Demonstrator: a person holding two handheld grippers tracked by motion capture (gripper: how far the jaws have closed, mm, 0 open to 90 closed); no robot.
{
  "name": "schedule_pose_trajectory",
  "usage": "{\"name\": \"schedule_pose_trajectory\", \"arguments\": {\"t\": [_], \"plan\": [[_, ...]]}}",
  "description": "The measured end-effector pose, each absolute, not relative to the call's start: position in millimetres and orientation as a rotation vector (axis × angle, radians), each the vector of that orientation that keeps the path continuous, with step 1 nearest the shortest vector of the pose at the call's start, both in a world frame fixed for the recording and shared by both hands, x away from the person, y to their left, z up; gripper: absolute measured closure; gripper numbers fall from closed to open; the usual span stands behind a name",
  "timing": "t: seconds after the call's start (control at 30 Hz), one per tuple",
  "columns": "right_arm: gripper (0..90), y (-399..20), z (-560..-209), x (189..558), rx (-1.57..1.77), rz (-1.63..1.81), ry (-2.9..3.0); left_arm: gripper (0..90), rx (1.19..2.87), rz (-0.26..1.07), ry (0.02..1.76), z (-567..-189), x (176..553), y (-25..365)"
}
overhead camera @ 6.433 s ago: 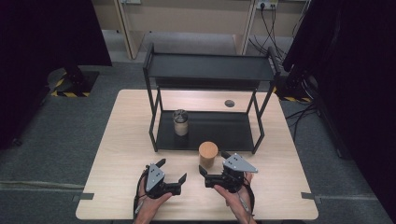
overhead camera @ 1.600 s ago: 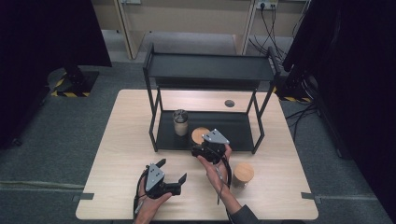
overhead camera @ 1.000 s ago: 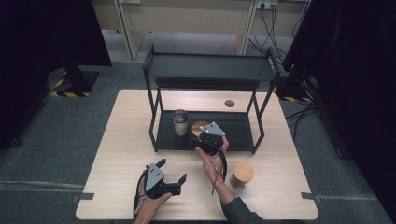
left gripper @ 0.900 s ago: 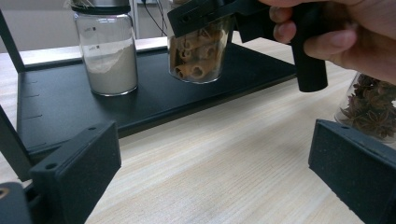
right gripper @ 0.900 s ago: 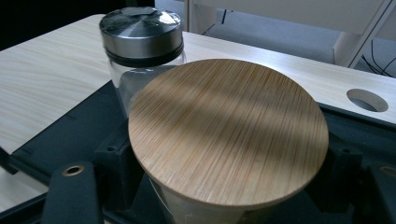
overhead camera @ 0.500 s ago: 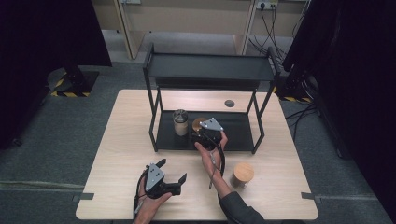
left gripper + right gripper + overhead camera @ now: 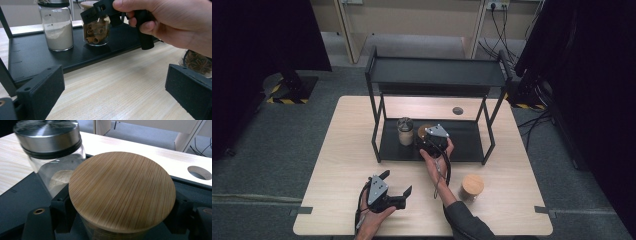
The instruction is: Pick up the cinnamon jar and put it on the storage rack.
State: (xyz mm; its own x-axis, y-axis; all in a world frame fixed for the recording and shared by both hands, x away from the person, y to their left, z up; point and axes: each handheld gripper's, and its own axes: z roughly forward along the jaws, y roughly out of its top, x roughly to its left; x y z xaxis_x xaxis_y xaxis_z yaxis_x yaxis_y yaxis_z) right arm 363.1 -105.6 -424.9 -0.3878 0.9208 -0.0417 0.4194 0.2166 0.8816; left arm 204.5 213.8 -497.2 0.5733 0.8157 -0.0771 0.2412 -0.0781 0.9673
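A glass jar of cinnamon sticks (image 7: 96, 32) with a round wooden lid (image 7: 122, 190) stands on the lower shelf (image 7: 467, 137) of a black rack. My right gripper (image 7: 428, 140) is shut on it, one jaw on each side of the glass below the lid. A powder jar (image 7: 405, 131) with a metal lid (image 7: 50, 142) is close on its left, and I cannot tell whether the two touch. My left gripper (image 7: 398, 182) rests on the table's front part, open, with nothing between its jaws.
A jar of star anise (image 7: 472, 186) with a wooden lid stands on the table to the right of the right forearm. The rack's top shelf (image 7: 437, 75) overhangs the lower one. A round hole (image 7: 457, 110) lies in the tabletop behind the rack.
The right gripper has carried the cinnamon jar from the rack's front edge inward and left, up beside the powder jar. The left gripper has stayed where it was.
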Motion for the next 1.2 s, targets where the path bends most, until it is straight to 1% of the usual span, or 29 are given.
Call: {"name": "schedule_pose_trajectory", "arguments": {"t": [0.5, 0.87, 0.9, 0.97, 1.03, 1.2], "plan": [[26.0, -102.7, -429.8, 372.9, 1.246, 1.108, 1.918, 1.8, 1.62, 0.602, 0.905, -497.4, 204.7, 214.0], [25.8, -103.9, -432.1, 372.4, 1.258, 1.123, 1.907, 1.8, 1.622, 0.604, 0.905, -497.2, 204.5, 213.7], [25.2, -103.8, -431.6, 372.4, 1.261, 1.122, 1.908, 1.9, 1.622, 0.603, 0.905, -497.3, 204.5, 213.7], [19.6, -102.9, -430.8, 371.0, 1.272, 1.122, 1.893, 1.8, 1.621, 0.603, 0.905, -497.3, 204.5, 213.7], [16.4, -102.6, -428.5, 369.7, 1.271, 1.123, 1.89, 1.9, 1.622, 0.603, 0.904, -497.3, 204.5, 213.8], [9.8, -101.3, -422.6, 366.2, 1.285, 1.129, 1.884, 1.9, 1.621, 0.603, 0.905, -497.3, 204.5, 213.8]]}}
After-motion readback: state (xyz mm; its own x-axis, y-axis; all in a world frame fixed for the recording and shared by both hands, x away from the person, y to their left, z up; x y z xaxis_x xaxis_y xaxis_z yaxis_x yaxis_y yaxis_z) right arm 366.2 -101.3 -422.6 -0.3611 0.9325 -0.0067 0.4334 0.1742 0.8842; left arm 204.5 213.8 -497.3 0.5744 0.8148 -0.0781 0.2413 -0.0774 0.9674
